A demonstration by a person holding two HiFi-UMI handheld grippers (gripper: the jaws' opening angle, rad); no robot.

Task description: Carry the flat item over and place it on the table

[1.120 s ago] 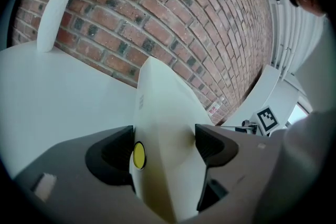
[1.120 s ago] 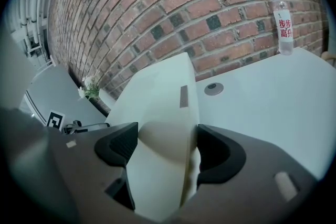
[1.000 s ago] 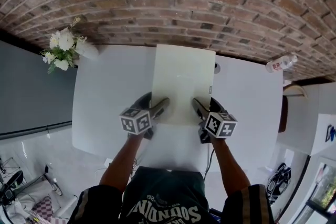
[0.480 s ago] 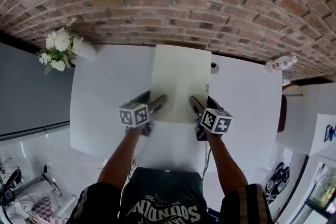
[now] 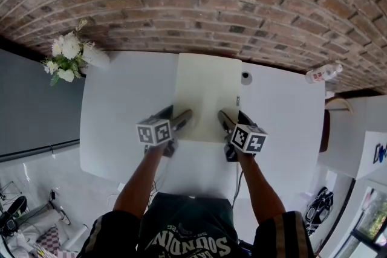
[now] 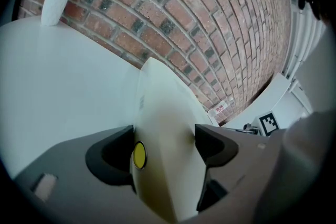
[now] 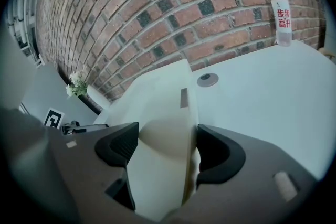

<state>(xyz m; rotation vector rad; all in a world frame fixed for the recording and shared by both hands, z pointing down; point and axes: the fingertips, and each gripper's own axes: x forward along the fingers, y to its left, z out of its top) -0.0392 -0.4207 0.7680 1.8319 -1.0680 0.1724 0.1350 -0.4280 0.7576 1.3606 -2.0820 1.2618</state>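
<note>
A flat cream board (image 5: pixel 208 93) lies lengthwise on the white table (image 5: pixel 121 99), its far edge close to the brick wall. My left gripper (image 5: pixel 175 115) is shut on the board's near left corner. My right gripper (image 5: pixel 233 116) is shut on the near right corner. In the left gripper view the board (image 6: pixel 163 128) fills the gap between the jaws of the left gripper (image 6: pixel 164 141). The right gripper view shows the same board (image 7: pixel 168 102) wedged between the widely spread jaws of the right gripper (image 7: pixel 167 141). Whether the near edge rests on the table is hidden.
A vase of white flowers (image 5: pixel 66 57) stands at the table's far left corner. A water bottle (image 5: pixel 320 74) lies at the far right, and a round cable port (image 5: pixel 245 76) sits just right of the board. The brick wall (image 5: pixel 199 3) backs the table.
Board and both grippers have shifted slightly away from me and a little lower toward the table over the first half second, then held still.
</note>
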